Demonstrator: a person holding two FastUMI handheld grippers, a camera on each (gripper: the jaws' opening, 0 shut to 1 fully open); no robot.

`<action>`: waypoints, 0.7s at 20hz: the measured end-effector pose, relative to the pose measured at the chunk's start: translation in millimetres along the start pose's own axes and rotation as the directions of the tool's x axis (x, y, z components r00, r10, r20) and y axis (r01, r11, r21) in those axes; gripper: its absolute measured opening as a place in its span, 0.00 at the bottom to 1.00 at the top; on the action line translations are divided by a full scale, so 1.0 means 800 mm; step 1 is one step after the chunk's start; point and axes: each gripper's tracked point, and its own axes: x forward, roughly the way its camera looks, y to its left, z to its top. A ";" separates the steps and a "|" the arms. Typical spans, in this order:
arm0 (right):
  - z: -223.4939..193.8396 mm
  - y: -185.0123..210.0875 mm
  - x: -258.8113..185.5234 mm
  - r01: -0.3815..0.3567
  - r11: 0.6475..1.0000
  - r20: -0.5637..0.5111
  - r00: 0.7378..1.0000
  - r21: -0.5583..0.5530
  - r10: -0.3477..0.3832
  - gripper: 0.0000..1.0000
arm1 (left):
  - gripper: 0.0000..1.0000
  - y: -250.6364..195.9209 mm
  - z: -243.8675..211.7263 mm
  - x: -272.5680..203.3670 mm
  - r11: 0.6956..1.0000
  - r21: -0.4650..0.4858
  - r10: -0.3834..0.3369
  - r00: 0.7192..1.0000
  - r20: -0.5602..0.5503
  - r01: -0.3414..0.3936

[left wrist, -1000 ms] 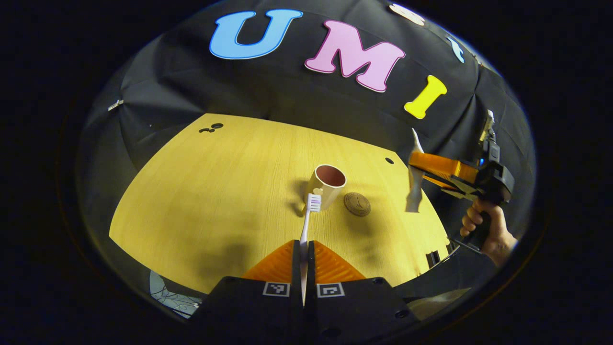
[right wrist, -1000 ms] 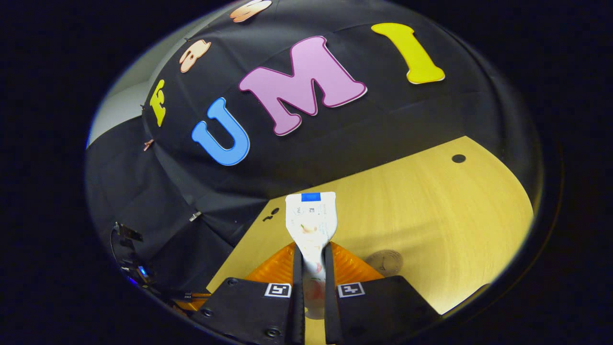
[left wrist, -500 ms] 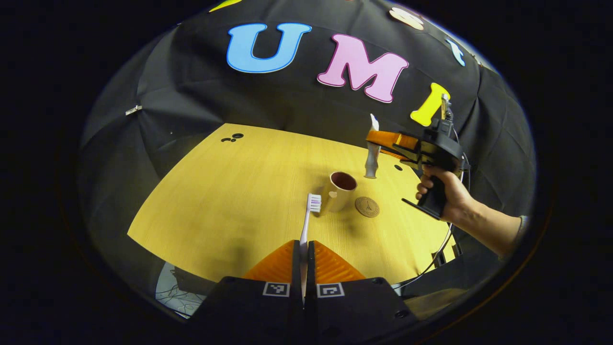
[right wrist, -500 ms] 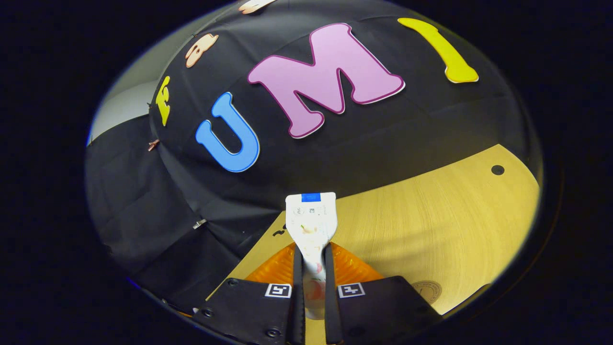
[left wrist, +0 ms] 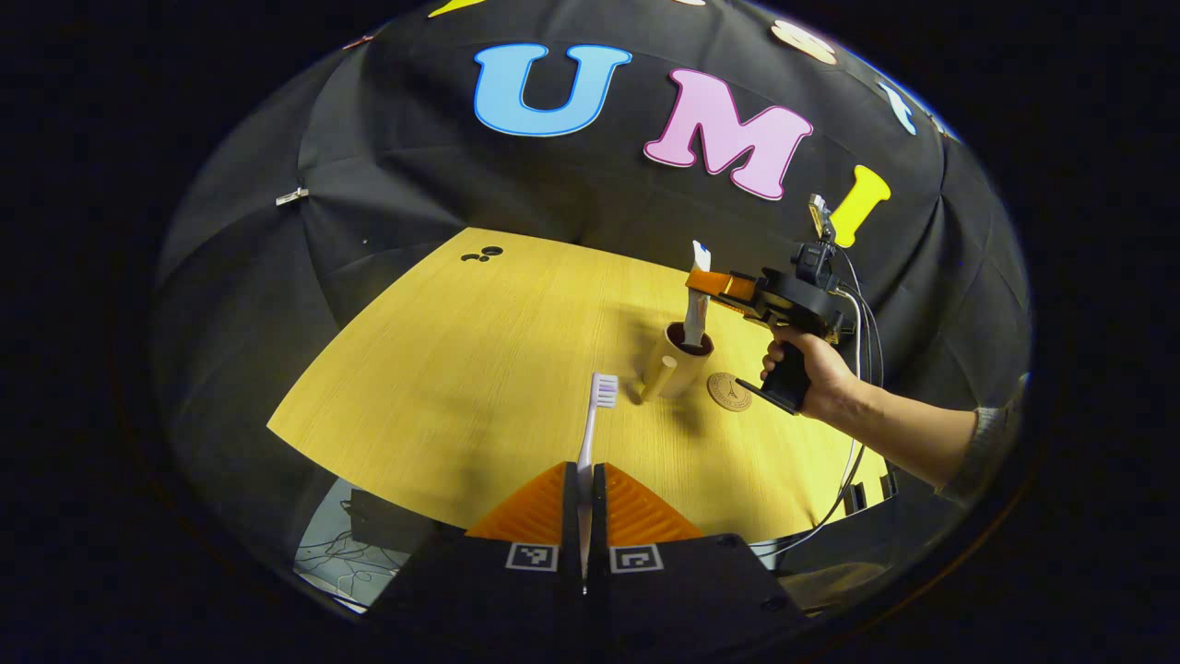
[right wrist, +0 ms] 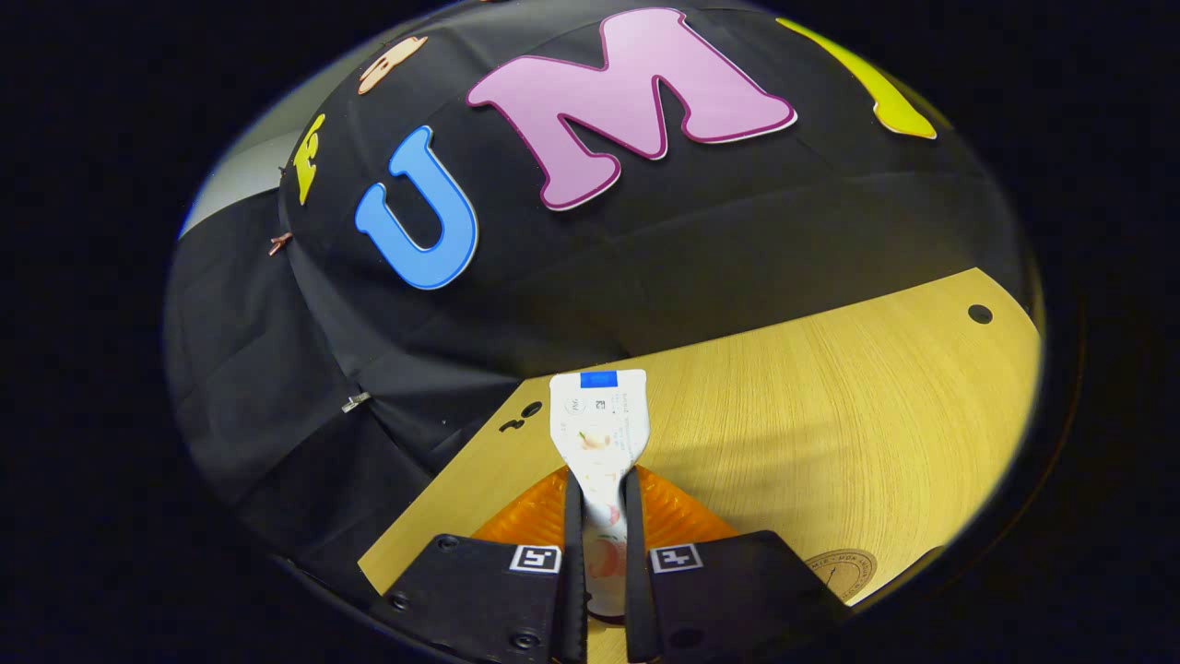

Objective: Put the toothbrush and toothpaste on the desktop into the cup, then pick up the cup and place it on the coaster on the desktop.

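The left gripper (left wrist: 583, 475) is clenched on the handle of a white toothbrush (left wrist: 591, 426), whose bristled head points out over the yellow wooden table (left wrist: 442, 369), short of the cup (left wrist: 676, 364) and apart from it. Across the table, a hand (left wrist: 811, 373) holds the right gripper (left wrist: 702, 281) level above the cup, its orange fingers pinching a white toothpaste tube (left wrist: 696, 300) that hangs upright, its lower end dipping into the cup's dark mouth. The beige cup stands on the table with a round brown coaster (left wrist: 730, 391) just beside it, the two not overlapping. In the right gripper view, the right gripper (right wrist: 599, 516) grasps the toothpaste tube (right wrist: 599, 424) between both fingers, the tube's flat crimped end with its blue mark standing out ahead over the table (right wrist: 830, 406). The coaster (right wrist: 843, 572) lies at the lower right edge of that view. Black cloth (right wrist: 645, 258) walls the booth behind the table.
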 end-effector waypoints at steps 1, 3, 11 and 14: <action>-0.008 -0.003 0.001 0.003 1.000 -0.011 1.000 -0.015 -0.003 0.20 | 0.06 0.002 -0.002 0.001 1.000 -0.003 0.002 1.000 -0.003 -0.002; -0.017 -0.007 0.002 0.016 0.999 -0.029 0.999 -0.040 -0.017 0.20 | 0.06 0.003 -0.002 0.003 1.000 -0.013 0.004 1.000 -0.009 -0.004; -0.043 -0.004 -0.022 0.009 0.997 -0.078 0.997 -0.071 -0.015 0.14 | 0.06 -0.006 0.008 0.008 1.000 -0.015 -0.019 1.000 0.005 0.019; -0.065 -0.006 -0.030 0.012 0.995 -0.124 0.992 -0.103 -0.025 0.33 | 0.06 -0.009 0.006 0.008 1.000 -0.013 -0.026 1.000 0.003 0.026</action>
